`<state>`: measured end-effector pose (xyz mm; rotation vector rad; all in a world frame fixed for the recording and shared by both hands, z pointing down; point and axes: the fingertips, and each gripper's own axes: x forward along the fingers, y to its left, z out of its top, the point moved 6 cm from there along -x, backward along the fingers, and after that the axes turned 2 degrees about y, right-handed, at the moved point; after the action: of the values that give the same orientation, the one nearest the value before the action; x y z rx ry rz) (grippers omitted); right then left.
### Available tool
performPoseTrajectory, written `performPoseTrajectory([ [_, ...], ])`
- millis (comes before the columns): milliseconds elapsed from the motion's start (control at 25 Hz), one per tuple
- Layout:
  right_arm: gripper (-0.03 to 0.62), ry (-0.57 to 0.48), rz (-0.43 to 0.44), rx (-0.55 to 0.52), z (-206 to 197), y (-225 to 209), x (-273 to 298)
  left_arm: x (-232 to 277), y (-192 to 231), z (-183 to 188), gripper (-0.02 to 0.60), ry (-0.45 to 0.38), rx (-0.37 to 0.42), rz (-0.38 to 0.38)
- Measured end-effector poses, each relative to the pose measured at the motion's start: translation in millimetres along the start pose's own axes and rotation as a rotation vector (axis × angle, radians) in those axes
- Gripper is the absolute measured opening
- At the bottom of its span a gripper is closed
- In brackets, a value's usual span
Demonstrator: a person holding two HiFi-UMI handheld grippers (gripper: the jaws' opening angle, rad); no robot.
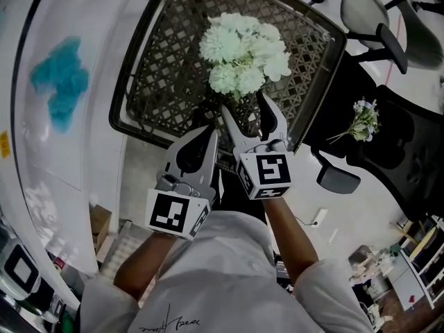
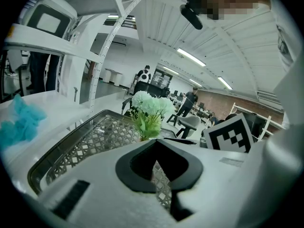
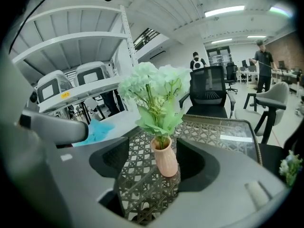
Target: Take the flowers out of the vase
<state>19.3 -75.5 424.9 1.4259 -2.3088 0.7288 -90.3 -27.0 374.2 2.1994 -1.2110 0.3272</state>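
A bunch of white and pale green flowers point(image 1: 243, 50) point(image 3: 154, 87) point(image 2: 149, 109) stands upright in a small pink vase point(image 3: 165, 156) on a wicker table with a glass top point(image 1: 170, 61) point(image 3: 228, 134). My right gripper point(image 1: 243, 103) point(image 3: 156, 145) is open, one jaw on each side of the vase, and its pads are not touching it. In the head view the blooms hide the vase. My left gripper point(image 1: 209, 132) point(image 2: 156, 143) sits just left of the right one at the table's near edge, shut with nothing in it.
A blue cloth-like lump point(image 1: 61, 82) point(image 3: 97, 129) lies on the white surface to the left. A black office chair point(image 1: 402, 151) at the right carries a small bunch of flowers point(image 1: 362, 120). Another black chair point(image 3: 209, 91) stands behind the table. White shelves and people fill the background.
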Motion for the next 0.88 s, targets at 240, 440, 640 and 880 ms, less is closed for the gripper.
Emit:
performPoseTrajectory([
  [240,0.330,-0.012,-0.024,-0.005,0.9,-5.3,11.4,2.5,5.6,-1.3,0.005,0.002,-0.008,0.004],
  [440,0.341,-0.010,-0.030,-0.009,0.7,-7.1,21.7,3.2,12.0,-1.5,0.005,0.010,-0.021,0.010],
  [640,0.341,-0.008,-0.026,-0.006,0.3,-6.9,29.8,3.0,20.1,1.2,0.005,0.007,-0.031,0.019],
  [880,0.341,-0.017,-0.023,-0.010,3.5,-6.2,40.9,3.6,27.2,4.6,0.005,0.004,-0.041,0.025],
])
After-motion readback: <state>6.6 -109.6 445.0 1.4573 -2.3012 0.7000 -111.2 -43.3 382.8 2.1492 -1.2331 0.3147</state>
